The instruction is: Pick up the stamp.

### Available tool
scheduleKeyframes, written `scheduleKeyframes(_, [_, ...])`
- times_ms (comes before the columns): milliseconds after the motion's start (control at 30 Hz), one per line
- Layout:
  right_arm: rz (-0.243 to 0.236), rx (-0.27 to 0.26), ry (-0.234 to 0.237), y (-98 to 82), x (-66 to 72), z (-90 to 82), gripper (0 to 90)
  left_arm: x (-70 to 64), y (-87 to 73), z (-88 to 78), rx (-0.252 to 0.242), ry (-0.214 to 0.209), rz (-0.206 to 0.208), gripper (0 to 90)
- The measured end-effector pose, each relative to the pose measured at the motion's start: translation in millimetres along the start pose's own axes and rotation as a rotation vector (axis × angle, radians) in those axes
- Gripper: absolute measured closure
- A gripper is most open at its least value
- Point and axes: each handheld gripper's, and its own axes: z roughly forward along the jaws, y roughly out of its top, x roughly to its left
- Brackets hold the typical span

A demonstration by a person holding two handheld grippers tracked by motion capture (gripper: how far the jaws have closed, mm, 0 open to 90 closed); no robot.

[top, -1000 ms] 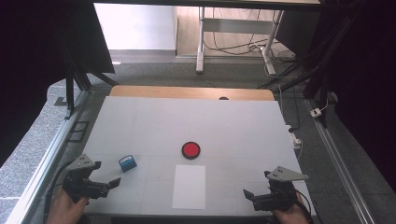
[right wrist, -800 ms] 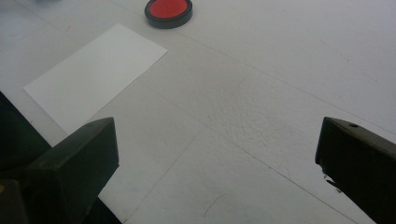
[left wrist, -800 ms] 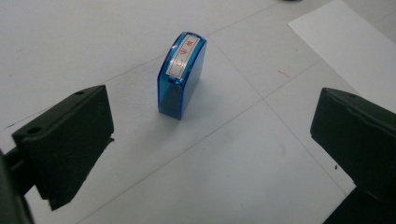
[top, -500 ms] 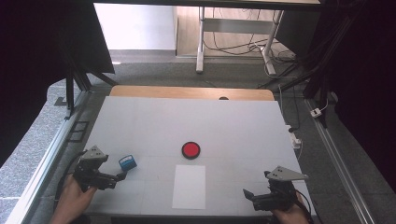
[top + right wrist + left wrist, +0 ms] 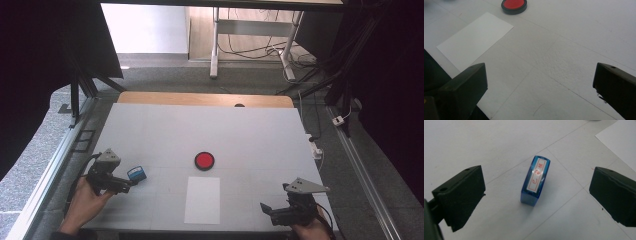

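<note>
Stamp [image 5: 535, 180]: blue, lies on surface between left gripper [image 5: 536, 195] fingers — not touched.
Long axis: approx. along approach, pointing away.
Fingers: both grippers apart.
Nearer: left.

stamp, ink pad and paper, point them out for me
stamp [image 5: 535, 180], left gripper view, its labelled face
ink pad [image 5: 204, 160], high view, its red middle
paper [image 5: 202, 200], high view, middle of sheet
</note>
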Motion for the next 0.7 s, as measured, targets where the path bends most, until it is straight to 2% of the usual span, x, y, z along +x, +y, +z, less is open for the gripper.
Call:
scheduleKeyframes(133, [-0.001, 0.005, 0.001, 0.1, -0.1, 0.1, 0.0, 4.4, 5.3, 4.8, 0.004, -0.025, 0.013, 0.0])
scheduleKeyframes(267, [-0.002, 0.005, 0.001, 0.1, 0.0, 0.2, 0.0, 9.2, 9.4, 12.5, 0.019, -0.055, 0.046, 0.0])
scheduleKeyframes(433, [-0.006, 0.007, 0.000, 0.1, 0.0, 0.1, 0.0, 12.2, 8.0, 20.4, 0.054, -0.059, 0.070, 0.2])
scheduleKeyframes(500, [-0.005, 0.007, 0.000, 0.1, 0.1, 0.2, 0.0, 12.1, 7.3, 21.6, 0.061, -0.057, 0.079, 2.1])
scheduleKeyframes(567, [-0.006, 0.007, -0.001, 0.2, 0.3, 0.2, 0.0, 10.2, 6.0, 23.8, 0.083, -0.044, 0.115, 4.7])
scheduleKeyframes(600, [-0.007, 0.007, 0.000, 0.2, 0.4, 0.2, 0.0, 10.2, 6.0, 23.8, 0.083, -0.044, 0.115, 7.0])
scheduleKeyframes(633, [-0.008, 0.007, 0.000, 0.2, 0.5, 0.2, 0.0, 9.1, 5.5, 23.9, 0.090, -0.045, 0.140, 10.1])
scheduleKeyframes(700, [-0.009, 0.007, -0.001, 0.2, 0.6, 0.2, 0.0, 8.8, 5.1, 23.1, 0.091, -0.043, 0.160, 16.3])
